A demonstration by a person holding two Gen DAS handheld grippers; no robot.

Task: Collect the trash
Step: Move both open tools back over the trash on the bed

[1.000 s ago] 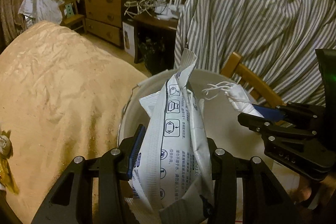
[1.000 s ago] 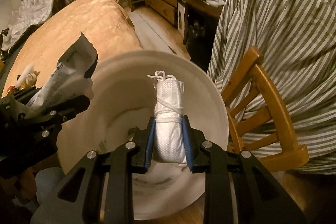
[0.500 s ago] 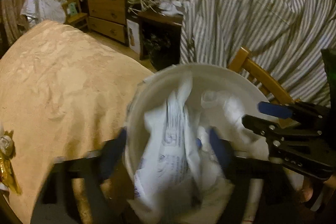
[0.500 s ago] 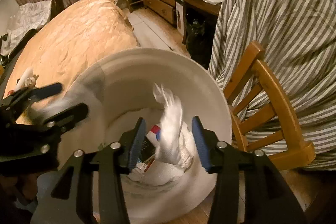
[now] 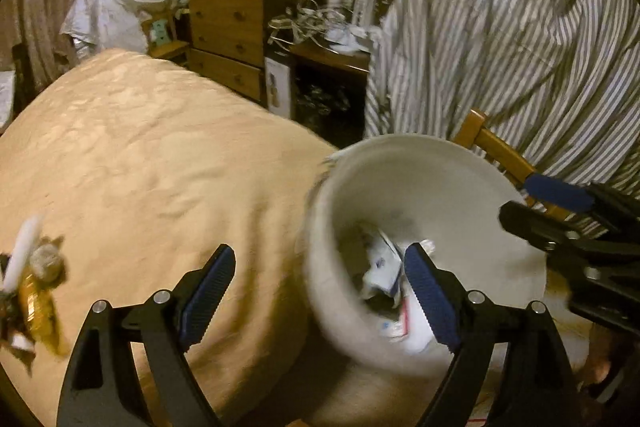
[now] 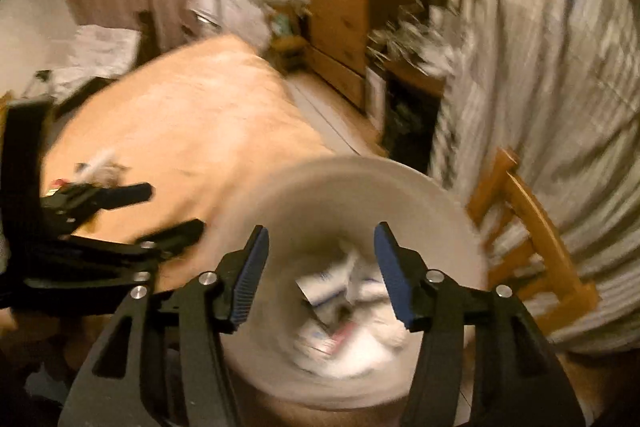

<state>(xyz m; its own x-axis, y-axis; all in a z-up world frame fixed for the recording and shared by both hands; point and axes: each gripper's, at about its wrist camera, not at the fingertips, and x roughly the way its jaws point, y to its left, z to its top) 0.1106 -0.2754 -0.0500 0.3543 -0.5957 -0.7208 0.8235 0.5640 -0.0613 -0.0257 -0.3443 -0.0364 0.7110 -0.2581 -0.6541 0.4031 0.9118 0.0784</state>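
A white bucket [image 5: 448, 179] [image 6: 440, 203] stands beside the tan-covered bed. At its bottom lie a printed white wrapper [image 5: 382, 267] [image 6: 324, 287] and a white mesh bundle [image 6: 372, 351]. My left gripper [image 5: 316, 291] is open and empty, straddling the bucket's left rim. Above the bucket's mouth my right gripper [image 6: 318, 273] is open with nothing between its fingers. More trash [image 5: 28, 291], a gold wrapper and a white stick, rests on the bed at far left. Both views are motion-blurred.
A tan bedspread [image 5: 140, 167] fills the left. A wooden chair [image 5: 500, 155] [image 6: 536, 239] draped with striped cloth [image 5: 500, 47] stands right of the bucket. A wooden dresser [image 5: 232, 23] and a cluttered dark table [image 5: 328, 55] stand behind.
Both grippers opened and dropped their loads: the printed wrapper and the white mesh bundle fell into the bucket. The left gripper then swung leftward toward the bed.
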